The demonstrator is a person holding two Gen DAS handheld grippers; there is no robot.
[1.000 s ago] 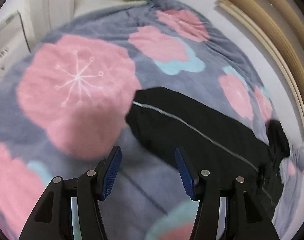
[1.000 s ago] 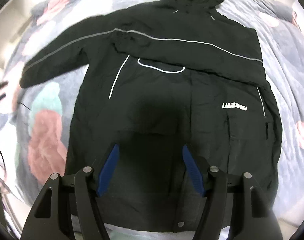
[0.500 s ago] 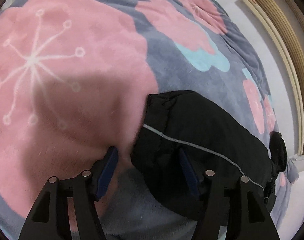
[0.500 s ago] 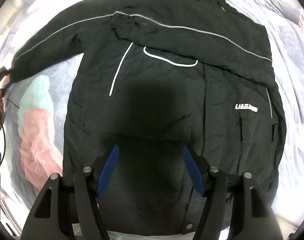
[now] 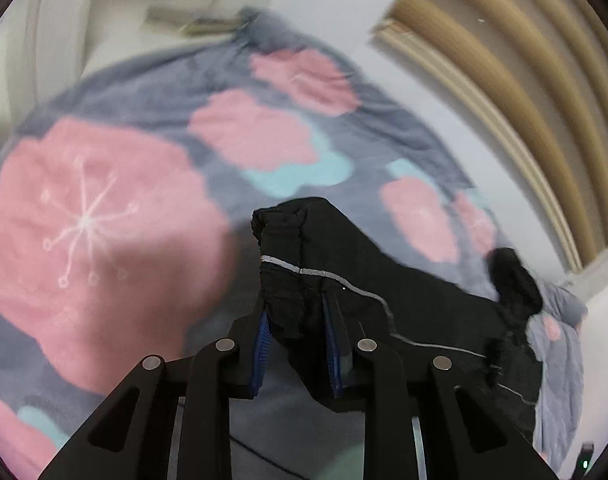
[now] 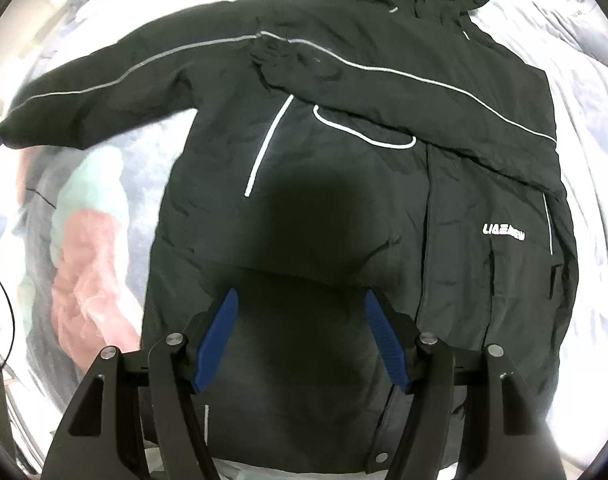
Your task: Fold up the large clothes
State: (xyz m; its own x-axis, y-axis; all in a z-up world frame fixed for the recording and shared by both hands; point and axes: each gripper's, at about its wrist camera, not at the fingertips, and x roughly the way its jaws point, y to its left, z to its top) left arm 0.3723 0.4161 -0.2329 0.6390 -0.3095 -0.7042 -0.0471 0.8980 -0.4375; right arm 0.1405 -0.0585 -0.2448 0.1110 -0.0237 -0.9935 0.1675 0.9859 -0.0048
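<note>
Jacket (image 6: 344,184) sleeve cuff (image 5: 288,280) sits between my closing left gripper (image 5: 296,320) pads, while my right gripper (image 6: 300,340) hangs wide, empty, above its hem, blanket (image 5: 104,208) free around.

1. A grey blanket (image 5: 152,92) with pink and teal flowers spreads ahead of the left gripper (image 5: 296,320) and to its left.
2. A black jacket (image 6: 344,200) lies spread on it, directly below the right gripper (image 6: 300,336) and reaching beyond its fingertips.
</note>
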